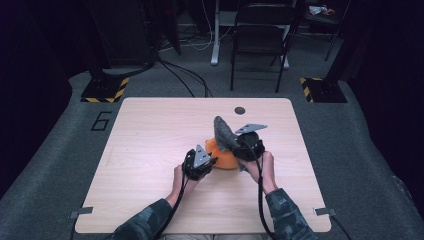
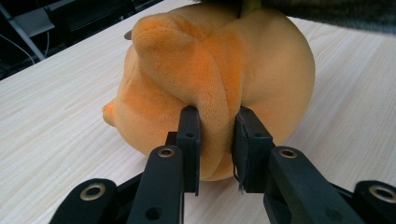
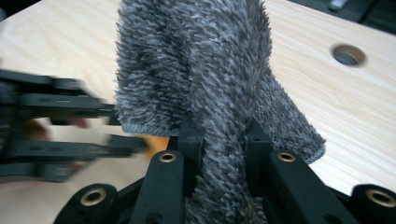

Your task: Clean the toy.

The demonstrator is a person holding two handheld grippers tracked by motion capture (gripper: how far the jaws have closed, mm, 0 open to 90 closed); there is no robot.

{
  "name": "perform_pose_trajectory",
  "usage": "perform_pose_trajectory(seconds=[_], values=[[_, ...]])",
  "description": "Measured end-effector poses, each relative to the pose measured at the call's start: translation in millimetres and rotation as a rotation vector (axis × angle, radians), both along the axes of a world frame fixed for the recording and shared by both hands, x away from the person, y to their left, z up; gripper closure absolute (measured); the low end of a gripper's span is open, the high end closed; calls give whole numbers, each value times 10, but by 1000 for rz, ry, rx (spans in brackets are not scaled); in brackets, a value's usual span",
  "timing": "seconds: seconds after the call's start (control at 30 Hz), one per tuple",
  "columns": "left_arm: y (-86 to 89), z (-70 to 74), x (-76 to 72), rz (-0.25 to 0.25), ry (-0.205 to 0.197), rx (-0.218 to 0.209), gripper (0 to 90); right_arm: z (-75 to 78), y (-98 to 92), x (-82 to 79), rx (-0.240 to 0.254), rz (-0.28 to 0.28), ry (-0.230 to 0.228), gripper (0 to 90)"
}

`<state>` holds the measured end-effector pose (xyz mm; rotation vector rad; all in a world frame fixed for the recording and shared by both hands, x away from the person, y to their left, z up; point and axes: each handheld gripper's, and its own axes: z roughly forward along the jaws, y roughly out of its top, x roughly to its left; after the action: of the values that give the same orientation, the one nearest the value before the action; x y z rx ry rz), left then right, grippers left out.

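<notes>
- The worktop (image 1: 150, 150) is a pale wooden board with a round hole (image 1: 240, 110) near its far edge; a dark chair (image 1: 260, 35) stands on the grey floor beyond it.
- The orange plush toy (image 1: 223, 159) lies on the worktop just right of centre, between the two hands. In the left gripper view its rounded body rests on the wood with a small snout pointing to that view's left.
- The grey shaggy cloth (image 1: 224, 133) rises upright over the toy's far side, with its lower part bunched at the right gripper.
- The left gripper (image 1: 209, 162) sits at the toy's near-left side; its jaws are pinched narrow on a fold of the orange plush, the pads pressing into the fabric on both sides.
- The right gripper (image 1: 239, 145) is just right of the toy, and its jaws are clamped narrow on a gathered ridge of the grey cloth, which stands up between them.
</notes>
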<state>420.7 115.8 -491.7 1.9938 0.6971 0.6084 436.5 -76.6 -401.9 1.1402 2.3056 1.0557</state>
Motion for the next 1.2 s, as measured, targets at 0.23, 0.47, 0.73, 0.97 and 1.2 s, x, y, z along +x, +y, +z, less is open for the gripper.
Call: perform_pose_trajectory(seconds=[0.23, 0.47, 0.73, 0.97, 1.2], values=[[23, -14, 19, -8, 18, -5, 744, -127, 179, 7, -140, 12, -21, 744], [39, -21, 31, -16, 37, -12, 744, -188, -20, 65, -147, -32, 12, 744], [54, -26, 43, -19, 53, -27, 743, -369, -309, 217, -123, -114, 96, 742], [67, -34, 49, -22, 59, -37, 742, -663, -540, 373, -99, -185, 214, 741], [103, -36, 66, -12, 67, -57, 742, -854, -558, 429, -131, -198, 246, 742]])
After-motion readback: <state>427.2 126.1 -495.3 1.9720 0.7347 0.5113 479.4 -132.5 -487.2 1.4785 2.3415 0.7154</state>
